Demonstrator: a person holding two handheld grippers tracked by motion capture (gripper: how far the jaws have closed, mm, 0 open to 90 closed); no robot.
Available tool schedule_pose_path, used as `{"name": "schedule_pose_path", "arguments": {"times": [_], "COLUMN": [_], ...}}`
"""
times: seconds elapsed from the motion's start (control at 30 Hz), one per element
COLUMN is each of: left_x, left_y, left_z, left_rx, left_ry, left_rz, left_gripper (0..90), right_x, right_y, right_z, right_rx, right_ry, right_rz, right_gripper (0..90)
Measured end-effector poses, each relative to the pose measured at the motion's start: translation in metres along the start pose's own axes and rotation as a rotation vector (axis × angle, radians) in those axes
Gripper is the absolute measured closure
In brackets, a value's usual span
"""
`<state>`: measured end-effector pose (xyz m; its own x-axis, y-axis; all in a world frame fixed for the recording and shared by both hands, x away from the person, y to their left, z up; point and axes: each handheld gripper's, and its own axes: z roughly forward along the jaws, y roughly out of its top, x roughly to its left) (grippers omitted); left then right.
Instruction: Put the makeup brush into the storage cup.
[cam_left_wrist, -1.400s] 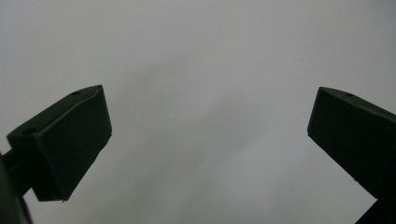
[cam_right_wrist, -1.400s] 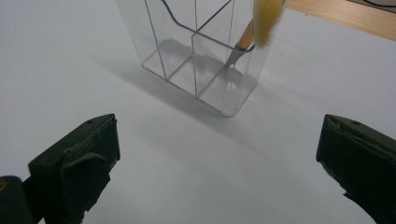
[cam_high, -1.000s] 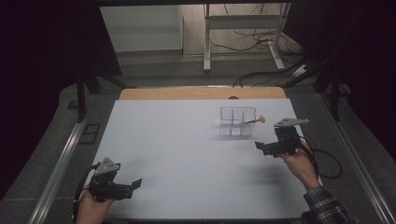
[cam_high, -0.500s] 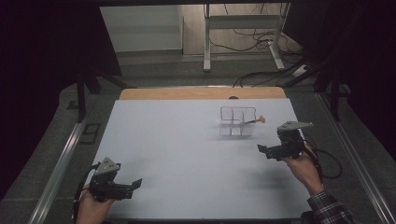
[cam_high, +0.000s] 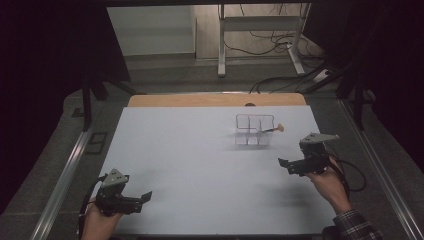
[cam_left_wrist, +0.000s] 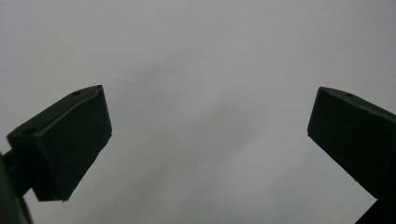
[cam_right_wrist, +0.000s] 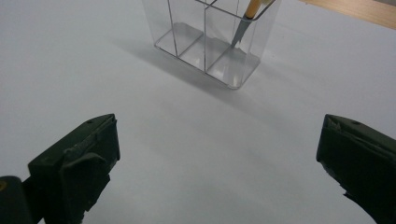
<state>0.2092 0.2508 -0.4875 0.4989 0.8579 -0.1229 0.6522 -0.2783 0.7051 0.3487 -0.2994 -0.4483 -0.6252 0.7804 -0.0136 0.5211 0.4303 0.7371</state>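
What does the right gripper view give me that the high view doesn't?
The right gripper view alone shows the open jaws of the right gripper close up, and the metal tip of the orange-handled tool resting inside an end compartment of the clear organizer. The high view alone shows the left gripper near the table's front left, both hands, and the floor cables beyond. Both show the organizer, the tool and the white tabletop.
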Motion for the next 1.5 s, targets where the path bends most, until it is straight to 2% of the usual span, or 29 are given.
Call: {"name": "schedule_pose_path", "arguments": {"times": [0.63, 1.5], "left_x": [0.000, 0.001], "left_y": [0.000, 0.000], "left_z": [0.000, 0.000], "left_rx": [-0.001, -0.005], "left_ry": [0.002, 0.007], "left_rz": [-0.003, -0.007], "left_gripper": [0.1, 0.0], "right_x": [0.001, 0.009], "right_y": [-0.012, -0.028], "right_z": [-0.013, -0.025], "right_rx": [0.007, 0.034], "right_ry": [-0.001, -0.002], "right_rz": [0.001, -0.029], "right_gripper": [0.0, 0.0]}}
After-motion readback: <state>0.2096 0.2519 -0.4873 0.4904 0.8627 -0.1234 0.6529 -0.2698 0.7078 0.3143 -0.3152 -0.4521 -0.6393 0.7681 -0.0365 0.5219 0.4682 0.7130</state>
